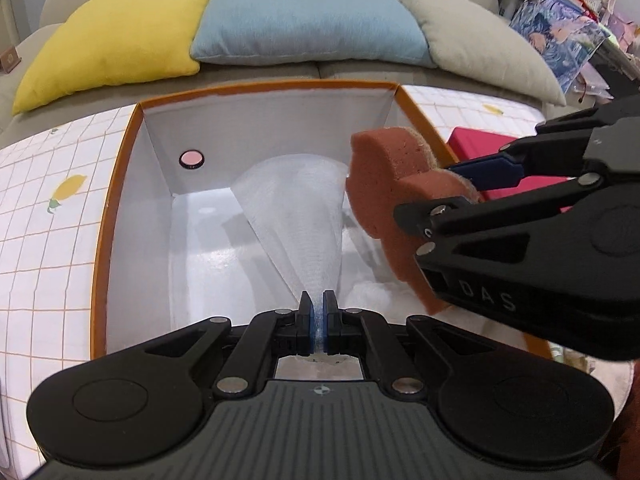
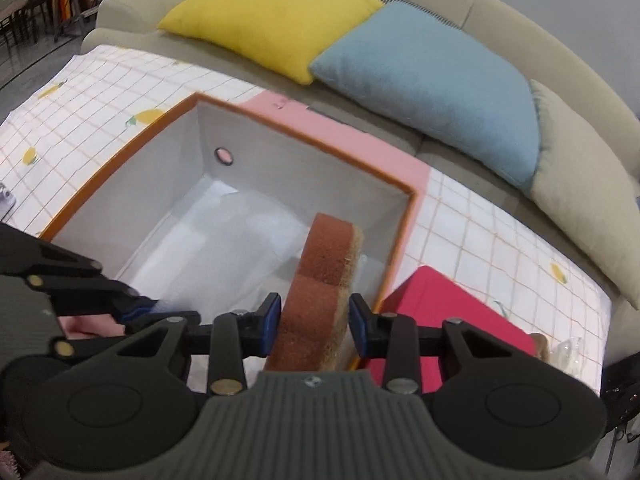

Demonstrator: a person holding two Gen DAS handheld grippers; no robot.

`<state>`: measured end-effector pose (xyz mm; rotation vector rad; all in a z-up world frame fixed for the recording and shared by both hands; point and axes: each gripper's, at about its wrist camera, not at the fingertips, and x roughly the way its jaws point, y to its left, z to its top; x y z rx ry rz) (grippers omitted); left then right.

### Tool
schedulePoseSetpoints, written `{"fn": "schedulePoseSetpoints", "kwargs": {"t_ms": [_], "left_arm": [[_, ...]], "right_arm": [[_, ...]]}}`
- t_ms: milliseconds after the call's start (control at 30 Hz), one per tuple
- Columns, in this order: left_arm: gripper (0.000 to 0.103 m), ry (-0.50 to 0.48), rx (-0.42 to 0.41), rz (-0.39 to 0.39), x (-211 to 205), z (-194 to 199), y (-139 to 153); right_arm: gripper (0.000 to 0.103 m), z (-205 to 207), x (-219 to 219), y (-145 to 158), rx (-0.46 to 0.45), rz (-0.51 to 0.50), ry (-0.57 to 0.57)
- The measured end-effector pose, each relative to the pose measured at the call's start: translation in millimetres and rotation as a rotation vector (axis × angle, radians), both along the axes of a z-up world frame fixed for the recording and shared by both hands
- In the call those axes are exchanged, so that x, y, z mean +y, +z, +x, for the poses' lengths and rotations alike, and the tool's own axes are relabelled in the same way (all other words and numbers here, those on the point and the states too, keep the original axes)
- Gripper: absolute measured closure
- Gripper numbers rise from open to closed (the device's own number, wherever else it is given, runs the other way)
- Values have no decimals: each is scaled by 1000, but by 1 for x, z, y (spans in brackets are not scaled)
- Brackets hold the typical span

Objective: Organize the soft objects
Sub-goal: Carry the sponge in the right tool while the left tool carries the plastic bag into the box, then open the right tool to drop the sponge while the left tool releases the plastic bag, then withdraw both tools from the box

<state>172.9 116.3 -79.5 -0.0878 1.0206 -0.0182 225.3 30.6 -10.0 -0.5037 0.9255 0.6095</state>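
Your left hand-held gripper (image 1: 319,308) has its jaws pinched together on a thin, gauzy white mesh sheet (image 1: 294,208), which fans out from the pads down into the box (image 1: 120,184). Your right hand-held gripper (image 2: 313,320) is clamped on a brown sponge (image 2: 326,280) with a tan scouring layer, held on edge between the blue pads, poised over the near right corner of the same box.

The box is orange-rimmed with white inner walls and sits on a grid-patterned lemon tablecloth (image 2: 100,92) on the table. A red box (image 2: 452,312) lies just beside it on your right. Behind the table a sofa carries a yellow cushion (image 1: 116,36), a blue cushion (image 1: 304,20) and a beige cushion (image 1: 484,36).

You appear to be at the placing step: both soft things are over or inside the box, neither yet let go. The next move likely calls for lowering each toward the box floor, then parting the jaws so the sponge drops beside the mesh rather than on the rim.
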Motion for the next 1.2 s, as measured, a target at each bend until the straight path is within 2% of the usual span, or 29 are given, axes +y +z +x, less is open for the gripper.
{"fn": "schedulePoseSetpoints", "kwargs": {"t_ms": [67, 200, 367, 500, 633, 667, 733, 933, 1067, 1200], "left_arm": [[100, -2, 12, -3, 1, 0, -3], [100, -31, 30, -5, 0, 2, -8], [97, -42, 51, 9, -4, 2, -14], [90, -21, 48, 15, -2, 1, -14], [72, -17, 52, 21, 0, 0, -10], [69, -16, 49, 23, -1, -1, -8], [56, -11, 40, 27, -1, -4, -4], [44, 8, -16, 20, -4, -16, 14], [43, 24, -73, 8, -7, -30, 31], [42, 17, -164, -1, -16, -49, 50]], "right_arm": [[67, -2, 5, -4, -23, -41, 19], [67, 2, 9, -18, 9, -74, 20], [67, -7, 17, -24, -40, -120, 59], [64, -10, 15, -24, -50, -119, 73], [56, -10, 14, -24, -54, -117, 82], [56, -10, 14, -23, -51, -113, 82], [55, -10, 12, -19, -44, -101, 77], [44, -16, 1, 5, -70, -46, 68], [44, -23, -17, 27, -93, 19, 45], [43, -36, -42, 47, -120, 108, -5]]}}
